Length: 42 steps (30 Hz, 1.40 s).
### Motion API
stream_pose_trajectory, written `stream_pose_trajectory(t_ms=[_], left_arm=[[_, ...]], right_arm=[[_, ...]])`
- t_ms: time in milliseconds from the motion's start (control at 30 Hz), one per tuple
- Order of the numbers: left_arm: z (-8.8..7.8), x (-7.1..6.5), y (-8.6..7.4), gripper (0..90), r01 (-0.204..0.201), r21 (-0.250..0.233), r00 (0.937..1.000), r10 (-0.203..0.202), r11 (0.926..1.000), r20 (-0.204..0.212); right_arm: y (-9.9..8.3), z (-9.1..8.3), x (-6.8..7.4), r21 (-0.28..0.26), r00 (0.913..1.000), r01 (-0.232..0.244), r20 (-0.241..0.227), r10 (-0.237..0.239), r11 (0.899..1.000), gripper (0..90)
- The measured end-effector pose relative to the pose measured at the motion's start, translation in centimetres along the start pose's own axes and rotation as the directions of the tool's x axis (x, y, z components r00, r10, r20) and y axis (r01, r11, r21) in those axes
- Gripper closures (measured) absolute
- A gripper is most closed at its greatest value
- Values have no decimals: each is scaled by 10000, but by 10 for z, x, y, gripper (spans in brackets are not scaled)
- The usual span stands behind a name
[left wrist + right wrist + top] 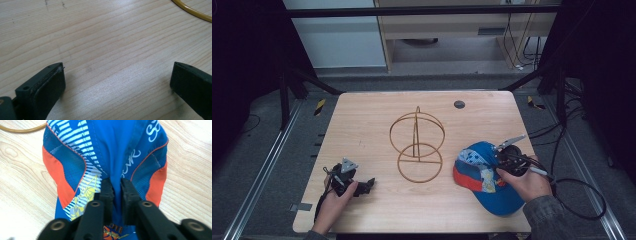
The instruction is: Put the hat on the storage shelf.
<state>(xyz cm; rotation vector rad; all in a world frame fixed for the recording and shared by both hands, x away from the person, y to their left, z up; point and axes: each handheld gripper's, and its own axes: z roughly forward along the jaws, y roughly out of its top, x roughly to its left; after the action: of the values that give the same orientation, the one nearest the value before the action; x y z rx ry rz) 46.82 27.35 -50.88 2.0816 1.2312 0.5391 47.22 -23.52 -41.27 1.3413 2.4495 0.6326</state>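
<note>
At the lower right of the high view, the cap (pixel 484 180) lies on the desk (pixel 362 130) with my right gripper (pixel 507 159) on top of it, just right of the wire stand (pixel 417 147) in the middle. Through the right gripper view I see the black fingers (pixel 107 192) clenched on a fold of blue fabric along the cap's (pixel 105 157) centre seam, with cloth pinched up between the pads. I judge the cap light and soft: thin cloth and mesh panels that will crumple and sag rather than keep a shape, so a pinch anywhere on the crown will gather fabric and the rest will hang. That fabric looks a little slick, so a thin fold could slide out if I lift fast; a bite on the seam, where layers double up, seems the safer hold, and the brim, probably stiffer, would be the better place if I need the cap to stay flat. Nothing about it looks breakable. My left gripper (pixel 362 187) rests at the lower left of the high view, well apart from the cap, and in the left gripper view its fingers (pixel 48 82) stand released and wide over bare wood, with a bit of the stand's yellow ring (pixel 192 11) at the upper right.
</note>
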Motion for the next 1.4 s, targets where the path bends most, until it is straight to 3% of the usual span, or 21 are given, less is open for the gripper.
stream_pose_trajectory(t_ms=[133,367,767,1000,1100,1400], left_arm=[[0,0,0,0,0,1,10000,0,10000,4],[0,0,0,0,22,-24,10000,-22,10000,6],[0,0,0,0,21,-18,10000,-21,10000,7],[0,0,0,0,28,-20,10000,-28,10000,13],[0,0,0,0,30,-22,10000,-30,10000,12],[1,0,1,0,-1,-59,10000,1,10000,39]], right_arm=[[0,-4,-2,-29,9999,75,-108,-75,10000,894],[3,-15,-3,-117,9993,150,-333,-153,9998,900],[27,-62,-10,-836,9969,653,-391,-688,9944,900],[47,-95,-17,-1448,9957,819,-312,-873,9861,900],[58,-115,-18,-1899,9946,934,-271,-1003,9774,900],[89,-150,-11,-2520,9903,1255,-270,-1366,9595,900]])
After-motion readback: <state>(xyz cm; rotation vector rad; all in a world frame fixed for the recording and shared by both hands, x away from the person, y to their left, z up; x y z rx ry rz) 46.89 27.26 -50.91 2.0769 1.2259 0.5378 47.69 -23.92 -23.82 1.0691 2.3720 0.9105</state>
